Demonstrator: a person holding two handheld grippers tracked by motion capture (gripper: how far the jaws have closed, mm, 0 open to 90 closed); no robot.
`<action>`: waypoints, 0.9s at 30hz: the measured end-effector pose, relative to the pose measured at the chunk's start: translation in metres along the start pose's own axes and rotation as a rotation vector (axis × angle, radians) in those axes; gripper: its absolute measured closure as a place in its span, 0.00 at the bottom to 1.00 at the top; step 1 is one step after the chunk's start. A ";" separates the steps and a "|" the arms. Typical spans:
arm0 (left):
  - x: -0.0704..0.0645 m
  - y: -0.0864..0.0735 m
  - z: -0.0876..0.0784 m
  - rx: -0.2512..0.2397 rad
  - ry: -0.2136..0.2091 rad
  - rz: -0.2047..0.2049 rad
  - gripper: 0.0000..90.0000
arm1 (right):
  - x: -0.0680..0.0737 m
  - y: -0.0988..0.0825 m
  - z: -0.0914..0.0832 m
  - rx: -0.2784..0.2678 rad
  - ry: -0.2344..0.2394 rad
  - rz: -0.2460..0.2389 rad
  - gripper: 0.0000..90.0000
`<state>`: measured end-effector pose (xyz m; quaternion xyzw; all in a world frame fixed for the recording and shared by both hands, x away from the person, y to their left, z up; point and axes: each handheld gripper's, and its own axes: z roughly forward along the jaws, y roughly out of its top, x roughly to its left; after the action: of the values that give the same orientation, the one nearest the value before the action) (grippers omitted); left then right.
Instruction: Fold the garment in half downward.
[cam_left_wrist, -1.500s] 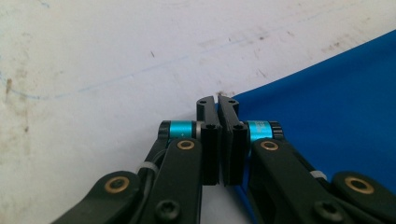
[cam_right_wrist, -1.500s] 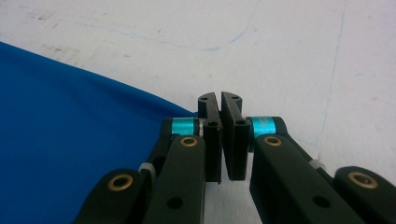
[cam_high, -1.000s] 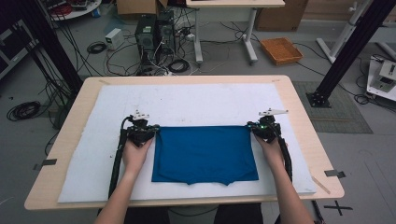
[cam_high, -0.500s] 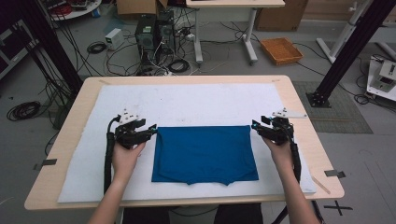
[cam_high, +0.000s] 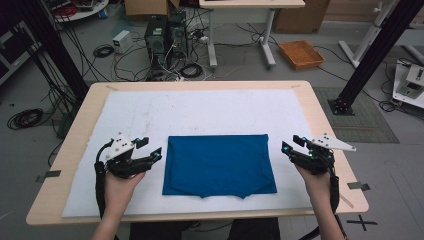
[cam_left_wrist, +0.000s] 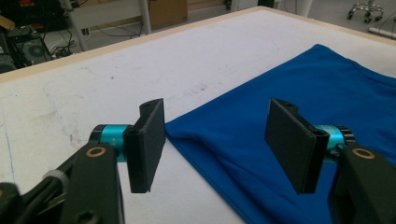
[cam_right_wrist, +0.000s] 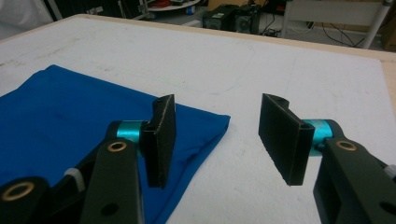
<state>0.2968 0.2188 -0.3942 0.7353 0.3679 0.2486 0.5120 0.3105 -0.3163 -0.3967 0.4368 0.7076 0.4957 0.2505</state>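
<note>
A folded blue cloth (cam_high: 219, 165) lies flat on the white mat (cam_high: 200, 110), near the table's front middle. My left gripper (cam_high: 151, 148) hovers just off the cloth's left edge by its far left corner. Its jaws have just been opening and stand open, with nothing pressed between them. In the left gripper view that gripper (cam_left_wrist: 219, 140) looks over the cloth's corner (cam_left_wrist: 299, 93). My right gripper (cam_high: 290, 144) hangs to the right of the cloth's far right corner, its jaws also just opened and holding nothing. In the right gripper view this gripper (cam_right_wrist: 219, 137) has the cloth (cam_right_wrist: 70, 116) to its left.
The mat covers most of a wooden table (cam_high: 325, 130). Beyond the far edge, computer towers (cam_high: 162, 35), cables and an orange tray (cam_high: 301, 54) sit on the floor. Black frame posts (cam_high: 370, 55) stand at both sides.
Both grippers were shut on the cloth's far corners. They have opened, let go, and moved outward and slightly toward the person. The cloth lies still.
</note>
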 end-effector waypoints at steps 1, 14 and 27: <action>0.000 -0.001 0.001 0.000 -0.002 -0.002 0.42 | -0.001 -0.001 -0.001 0.001 0.003 0.005 0.50; -0.002 -0.005 0.003 0.017 -0.008 0.019 0.42 | -0.009 -0.005 -0.004 -0.005 0.013 0.036 0.41; -0.003 -0.007 0.001 0.027 0.003 0.010 0.42 | -0.006 -0.003 0.000 0.000 0.032 0.038 0.37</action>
<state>0.2936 0.2170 -0.4006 0.7436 0.3681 0.2474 0.5004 0.3122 -0.3215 -0.4002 0.4423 0.7029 0.5075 0.2296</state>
